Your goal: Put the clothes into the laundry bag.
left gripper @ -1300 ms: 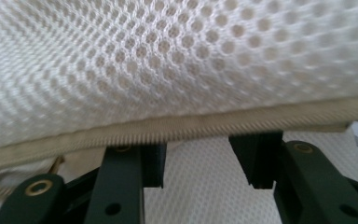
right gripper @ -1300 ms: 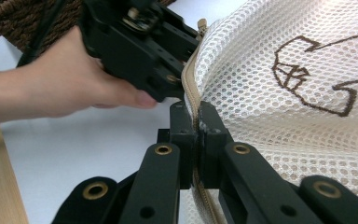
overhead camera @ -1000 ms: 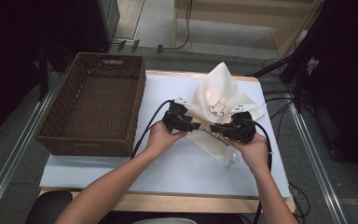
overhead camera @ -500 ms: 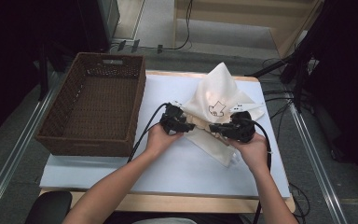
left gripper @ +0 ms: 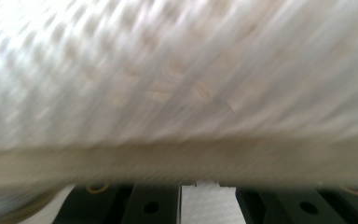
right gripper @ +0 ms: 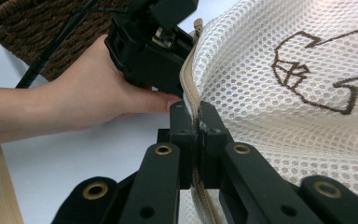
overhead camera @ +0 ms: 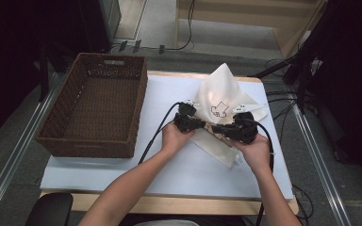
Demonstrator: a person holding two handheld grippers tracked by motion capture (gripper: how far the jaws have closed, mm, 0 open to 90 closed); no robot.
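Observation:
A white mesh bag [overhead camera: 219,92] with a dark printed emblem and a beige zipper edge stands in a peak on the table's right half. Both grippers meet at its near edge. My right gripper [overhead camera: 222,128] is shut on the zipper seam [right gripper: 191,88], which runs up between its jaws [right gripper: 193,112]. My left gripper [overhead camera: 201,124] faces it from the left, held against the same seam a little farther along [right gripper: 177,79]. In the left gripper view, blurred mesh [left gripper: 177,93] drapes over the jaw tips; the jaw bases stand nearly together.
A brown wicker basket [overhead camera: 94,108] sits on the left of the white table cover [overhead camera: 169,160]. Black cables trail from both grippers toward the front edge. Cables and dark stands lie on the floor at the right.

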